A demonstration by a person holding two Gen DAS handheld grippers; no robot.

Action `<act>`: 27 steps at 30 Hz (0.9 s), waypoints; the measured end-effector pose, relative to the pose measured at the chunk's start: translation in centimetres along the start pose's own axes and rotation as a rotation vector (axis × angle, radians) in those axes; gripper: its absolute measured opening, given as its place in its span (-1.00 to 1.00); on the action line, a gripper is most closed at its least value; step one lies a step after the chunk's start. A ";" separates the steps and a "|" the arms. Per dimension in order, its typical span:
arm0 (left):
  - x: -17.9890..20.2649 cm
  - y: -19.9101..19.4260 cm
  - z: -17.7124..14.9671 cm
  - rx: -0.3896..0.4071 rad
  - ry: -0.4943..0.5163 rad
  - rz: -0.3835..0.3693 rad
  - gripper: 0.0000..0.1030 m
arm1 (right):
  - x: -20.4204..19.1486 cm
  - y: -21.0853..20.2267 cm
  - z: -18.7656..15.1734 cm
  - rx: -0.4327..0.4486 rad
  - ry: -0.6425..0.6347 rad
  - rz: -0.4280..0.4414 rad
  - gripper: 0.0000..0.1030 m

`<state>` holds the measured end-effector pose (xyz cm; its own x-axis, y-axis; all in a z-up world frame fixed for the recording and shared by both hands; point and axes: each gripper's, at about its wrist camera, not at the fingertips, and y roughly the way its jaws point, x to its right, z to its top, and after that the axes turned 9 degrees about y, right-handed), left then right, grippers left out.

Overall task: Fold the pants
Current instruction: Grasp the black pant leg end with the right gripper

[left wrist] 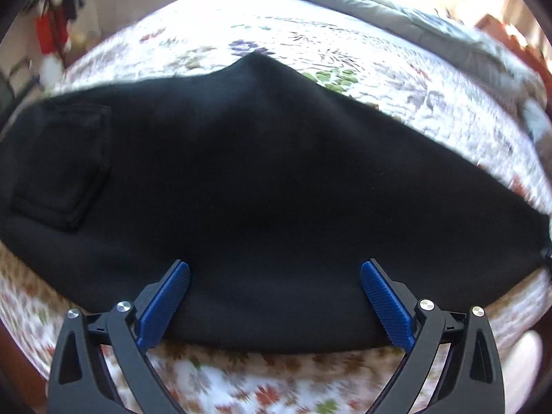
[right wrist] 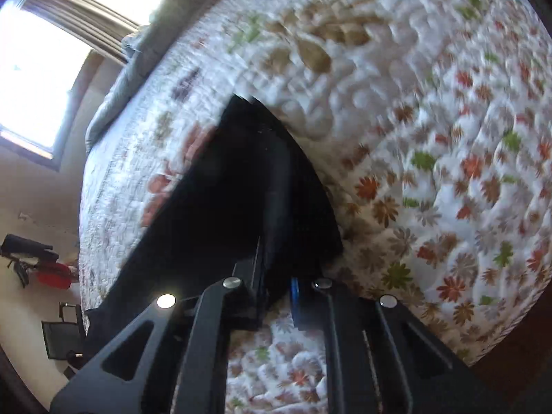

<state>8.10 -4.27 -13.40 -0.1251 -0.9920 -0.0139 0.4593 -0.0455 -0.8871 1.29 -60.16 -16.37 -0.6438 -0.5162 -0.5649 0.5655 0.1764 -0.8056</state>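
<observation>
As seen from the left wrist, one pair of black pants (left wrist: 262, 186) lies spread flat across the bed (left wrist: 310, 31), filling most of the frame. One patch pocket (left wrist: 62, 169) shows at the left end; this detail appears in no other view. The left gripper (left wrist: 275, 305) stands wide, both blue pads (left wrist: 162, 307) apart, set over the near edge of the pants with nothing clamped between them. The near hem runs just short of the quilt's front border, and a strip of flowered quilt remains bare below it. Beyond the far edge of the pants the quilt is clear up to one grey blanket (left wrist: 396, 10) at the head of the bed.

From the right wrist, the pants (right wrist: 220, 200) appear as a dark wedge running away from the camera. The right gripper (right wrist: 276, 276) is closed narrow on a corner of the pants, cloth pinched between the jaws, one blue pad (right wrist: 294, 296) just visible. To the right lies a broad stretch of bare quilt. Only this view shows one bright window (right wrist: 38, 76) and the floor (right wrist: 31, 203) past the bed's left edge, where a red item (right wrist: 53, 274) rests.
</observation>
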 end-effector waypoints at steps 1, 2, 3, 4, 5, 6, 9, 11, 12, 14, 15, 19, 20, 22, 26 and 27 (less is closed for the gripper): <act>0.3 -0.2 0.1 -0.003 0.020 0.010 0.92 | -0.4 -0.2 -0.1 0.010 -0.001 -0.007 -0.82; 0.3 -0.5 0.1 0.001 0.014 0.000 0.92 | -1.1 -0.6 -0.3 0.026 -0.020 -0.021 -0.82; 0.0 -0.9 0.1 0.012 -0.006 -0.022 0.92 | -2.2 -1.4 -0.6 0.052 -0.054 -0.033 -0.82; -0.5 -1.4 0.0 0.024 -0.043 -0.053 0.92 | -3.3 -2.1 -1.1 0.071 -0.081 -0.031 -0.82; -1.1 -1.8 0.0 0.031 -0.074 -0.069 0.92 | -4.5 -2.9 -1.5 0.086 -0.109 -0.018 -0.82; -1.4 -2.1 0.0 0.036 -0.089 -0.072 0.92 | -6.3 -3.7 -2.2 0.101 -0.147 0.007 -0.82; -2.6 -3.5 0.0 0.071 -0.118 -0.057 0.92 | -11.7 -5.7 -5.2 0.134 -0.297 0.024 -0.82; -3.5 -4.5 -0.2 0.098 -0.135 -0.051 0.92 | -15.0 -6.5 -7.6 0.138 -0.400 0.040 -0.82; -4.0 -4.9 -0.3 0.108 -0.142 -0.047 0.92 | -17.1 -6.5 -9.1 0.134 -0.458 0.051 -0.82; -4.5 -5.5 -0.6 0.120 -0.150 -0.041 0.92 | -19.7 -6.5 -11.5 0.122 -0.541 0.065 -0.82; -4.9 -5.7 -0.7 0.125 -0.154 -0.039 0.92 | -21.6 -6.0 -13.2 0.109 -0.591 0.073 -0.82; -6.4 -6.2 -1.2 0.139 -0.185 -0.033 0.92 | -27.1 -3.6 -19.2 0.054 -0.744 0.079 -0.82; -6.9 -6.3 -1.4 0.143 -0.192 -0.034 0.92 | -28.3 -2.7 -20.5 0.040 -0.776 0.073 -0.82; -7.7 -6.6 -2.0 0.150 -0.202 -0.030 0.92 | -30.3 -1.1 -23.2 0.019 -0.833 0.056 -0.82; -9.0 -6.8 -2.3 0.157 -0.219 -0.032 0.92 | -32.5 1.7 -27.5 -0.024 -0.923 0.030 -0.82; -9.2 -6.8 -2.4 0.157 -0.223 -0.033 0.92 | -32.9 2.5 -28.6 -0.044 -0.944 0.030 -0.82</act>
<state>3.98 5.44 -8.34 0.0462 -0.9903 0.1311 0.5912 -0.0787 -0.8027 9.14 -18.73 -4.86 0.0647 -0.9727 -0.2229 0.5426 0.2218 -0.8102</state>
